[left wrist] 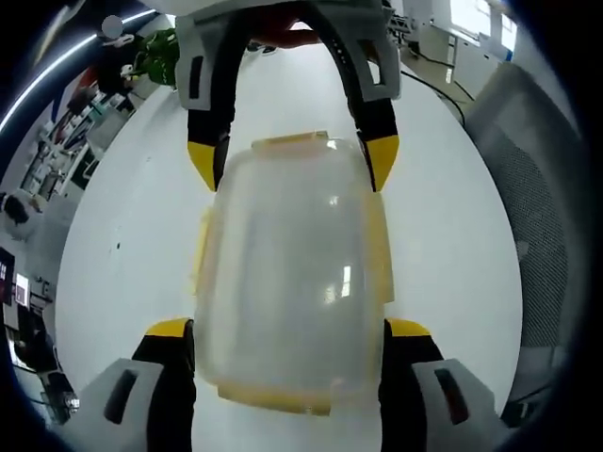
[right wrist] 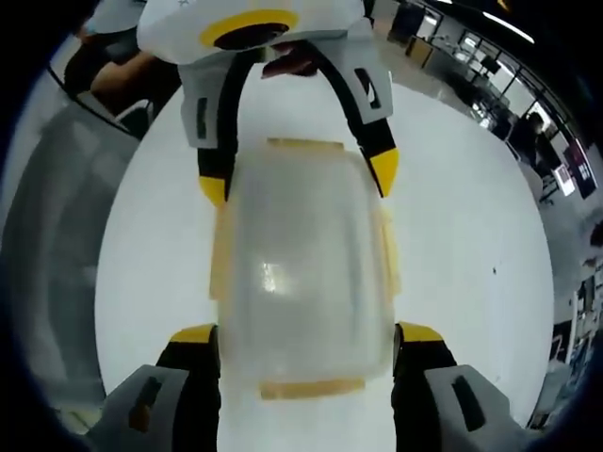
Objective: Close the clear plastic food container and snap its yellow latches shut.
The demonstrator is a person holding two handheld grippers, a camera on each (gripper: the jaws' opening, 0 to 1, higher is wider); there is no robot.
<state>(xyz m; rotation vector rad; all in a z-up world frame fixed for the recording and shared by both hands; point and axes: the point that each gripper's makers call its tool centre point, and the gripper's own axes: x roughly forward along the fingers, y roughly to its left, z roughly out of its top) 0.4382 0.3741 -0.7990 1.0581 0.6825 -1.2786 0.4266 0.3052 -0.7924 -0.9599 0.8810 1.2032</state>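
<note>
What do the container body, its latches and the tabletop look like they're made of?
Container: clear, slightly frosted plastic; glossy, with light reflections on it and the table showing through. Yellow latches: translucent yellow plastic, likely the same stiff kind. Table: smooth white surface with a soft sheen, probably laminate, though the pictures cannot settle that.

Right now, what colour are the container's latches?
Yellow latches on the clear container, clearest in the right gripper view.

left gripper grey plastic shells, black jaw arms, yellow fingertip caps, dark slot in each shell, right gripper same build, yellow ring on pale housing
</note>
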